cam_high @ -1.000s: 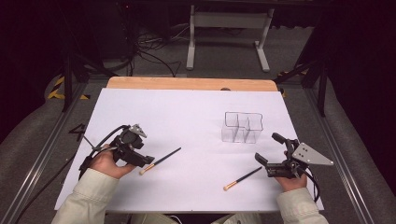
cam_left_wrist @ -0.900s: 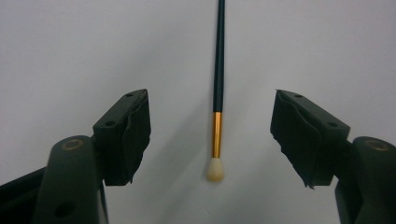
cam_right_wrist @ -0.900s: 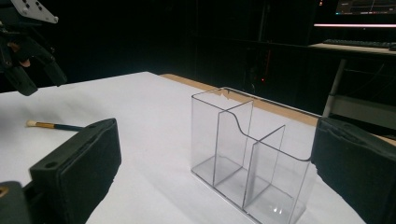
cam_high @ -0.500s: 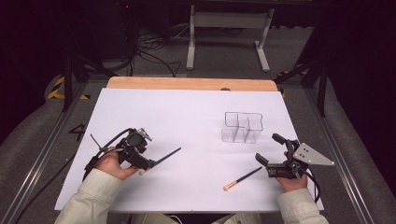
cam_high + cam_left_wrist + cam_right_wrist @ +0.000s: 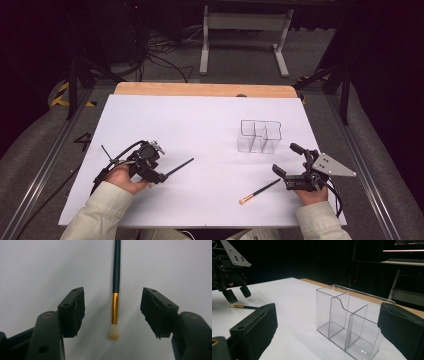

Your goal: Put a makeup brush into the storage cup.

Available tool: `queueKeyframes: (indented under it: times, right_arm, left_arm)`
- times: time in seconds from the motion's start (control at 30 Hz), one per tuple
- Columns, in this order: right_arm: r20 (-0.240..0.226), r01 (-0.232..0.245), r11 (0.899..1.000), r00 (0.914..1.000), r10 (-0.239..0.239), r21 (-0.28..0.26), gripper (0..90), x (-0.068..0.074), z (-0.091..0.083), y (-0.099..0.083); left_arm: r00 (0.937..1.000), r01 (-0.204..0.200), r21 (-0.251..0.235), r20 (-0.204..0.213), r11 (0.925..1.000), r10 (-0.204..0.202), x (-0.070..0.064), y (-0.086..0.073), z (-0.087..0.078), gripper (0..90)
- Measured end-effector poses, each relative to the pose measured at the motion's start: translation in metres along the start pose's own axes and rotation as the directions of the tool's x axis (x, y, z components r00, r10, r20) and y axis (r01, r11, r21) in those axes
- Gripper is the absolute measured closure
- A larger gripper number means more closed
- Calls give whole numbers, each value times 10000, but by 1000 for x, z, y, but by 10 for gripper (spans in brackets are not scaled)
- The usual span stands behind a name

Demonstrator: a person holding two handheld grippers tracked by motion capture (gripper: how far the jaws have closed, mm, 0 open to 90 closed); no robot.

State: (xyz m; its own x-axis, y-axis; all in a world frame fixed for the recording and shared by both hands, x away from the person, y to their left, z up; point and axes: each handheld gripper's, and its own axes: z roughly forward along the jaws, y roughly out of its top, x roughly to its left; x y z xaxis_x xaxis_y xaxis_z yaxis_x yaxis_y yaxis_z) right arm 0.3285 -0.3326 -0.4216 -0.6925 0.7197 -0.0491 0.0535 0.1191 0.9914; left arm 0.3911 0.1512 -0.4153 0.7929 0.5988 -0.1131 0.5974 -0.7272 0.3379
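Brush (image 5: pixel 115 292): slim dark handle, gold ferrule, pale tuft | left gripper (image 5: pixel 112 312) jaws spread astride | right gripper (image 5: pixel 327 327) jaws spread.

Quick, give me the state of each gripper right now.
Left gripper: open, jaws on either side of a brush lying on the table, not touching it.
Right gripper: open, holding nothing, facing the clear organizer.

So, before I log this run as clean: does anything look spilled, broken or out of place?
Nothing stands out. The clear organizer stands upright and empty. One brush lies flat between the open left gripper jaws. The other brush lies flat near the open right gripper. No spill or damage shows.
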Motion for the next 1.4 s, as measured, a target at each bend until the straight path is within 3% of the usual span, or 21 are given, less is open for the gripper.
queueKeyframes:
  times: [0.53, 1.07, 1.4]
  right_arm:
    - [-57, 58, 9999, 10000, -57, 144, 35, 1, 2, -1]
    - [-99, 170, 9997, 9998, -168, 190, 38, 1, 2, -1]
    - [-78, 102, 9997, 9999, -100, 240, 78, 1, 1, -1]
  left_arm:
    - [10000, 6, 605, 55, 9982, -9, 1, 1, 12, 545]
    - [9994, -338, 1104, -36, 9933, 344, -3, 1, 14, 624]
    - [9971, -564, 1267, -439, 9903, 624, -5, 3, 14, 697]
